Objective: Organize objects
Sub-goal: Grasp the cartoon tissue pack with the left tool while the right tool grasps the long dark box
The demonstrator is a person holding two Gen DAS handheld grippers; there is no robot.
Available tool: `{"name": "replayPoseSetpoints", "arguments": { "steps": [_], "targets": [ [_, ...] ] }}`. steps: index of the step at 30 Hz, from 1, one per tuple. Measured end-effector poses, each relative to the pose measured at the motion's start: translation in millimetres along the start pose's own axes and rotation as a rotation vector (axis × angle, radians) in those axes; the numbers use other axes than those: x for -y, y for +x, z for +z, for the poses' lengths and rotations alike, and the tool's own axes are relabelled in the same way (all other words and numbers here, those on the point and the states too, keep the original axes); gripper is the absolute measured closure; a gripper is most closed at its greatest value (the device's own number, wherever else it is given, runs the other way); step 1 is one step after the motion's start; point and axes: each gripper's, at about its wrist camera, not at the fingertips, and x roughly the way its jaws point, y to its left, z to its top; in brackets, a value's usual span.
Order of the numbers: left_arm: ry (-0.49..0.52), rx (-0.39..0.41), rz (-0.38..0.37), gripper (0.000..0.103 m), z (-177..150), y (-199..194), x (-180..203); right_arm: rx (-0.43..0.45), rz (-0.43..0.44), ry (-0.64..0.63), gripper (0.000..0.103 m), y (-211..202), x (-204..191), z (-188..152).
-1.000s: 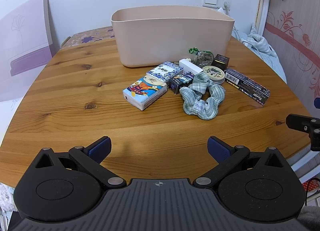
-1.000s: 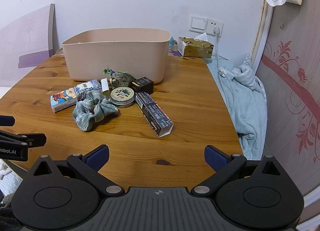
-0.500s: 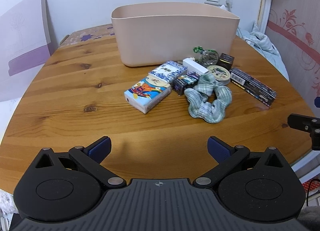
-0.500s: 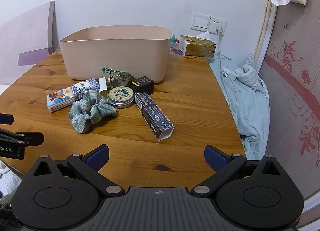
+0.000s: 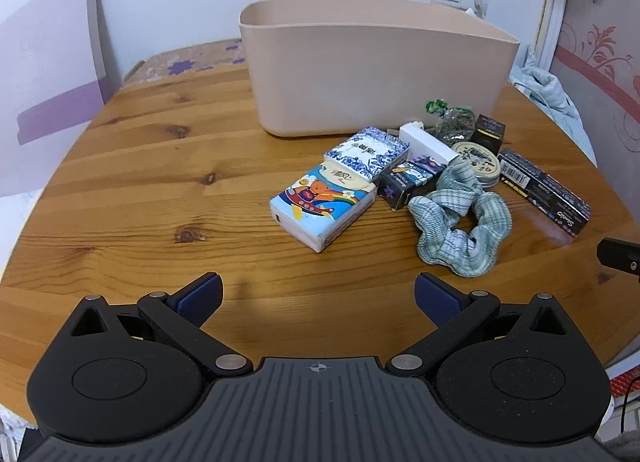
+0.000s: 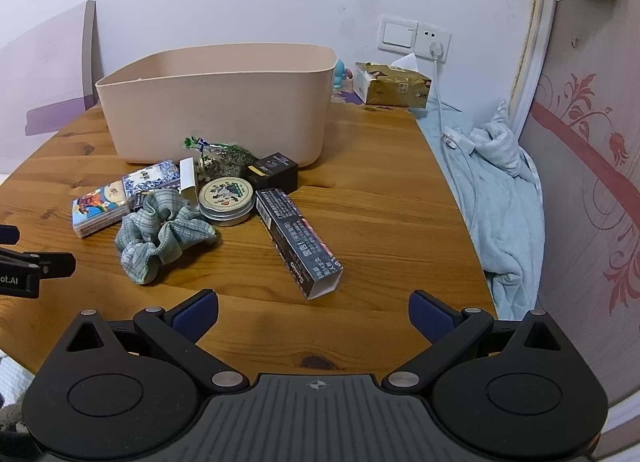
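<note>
Beige plastic bin (image 5: 376,74) sits toward the far side of the round wooden table (image 5: 140,182). Clutter lies just in front of it: cartoon tissue pack (image 5: 322,206) touching a blue-patterned pack (image 5: 367,152), green plaid scrunchie (image 5: 460,218), round tin (image 6: 227,201), small black box (image 6: 276,173), long dark carton (image 6: 298,242), bagged dried herbs (image 6: 222,156). Left gripper (image 5: 318,294) spread wide, empty, over the near table edge. Right gripper (image 6: 314,308) likewise wide, holding nothing. Gold tissue box (image 6: 392,85) behind the bin, light-blue blanket (image 6: 496,190) off the table's right.
</note>
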Motion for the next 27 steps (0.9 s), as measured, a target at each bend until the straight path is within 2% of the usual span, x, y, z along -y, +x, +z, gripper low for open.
{"name": "replayPoseSetpoints", "arguments": {
  "steps": [8, 17, 27],
  "targets": [
    [-0.010, -0.021, -0.007, 0.000, 12, 18, -9, -0.021, -0.009, -0.012, 0.001, 20, -1, 9],
    [0.022, -0.039, -0.030, 0.000, 25, 36, -11, -0.057, -0.009, -0.018, 0.009, 42, -2, 21],
    [0.085, -0.007, -0.033, 0.000, 35, 51, -18, -0.088, -0.008, -0.031, 0.013, 67, 0, 37]
  ]
}}
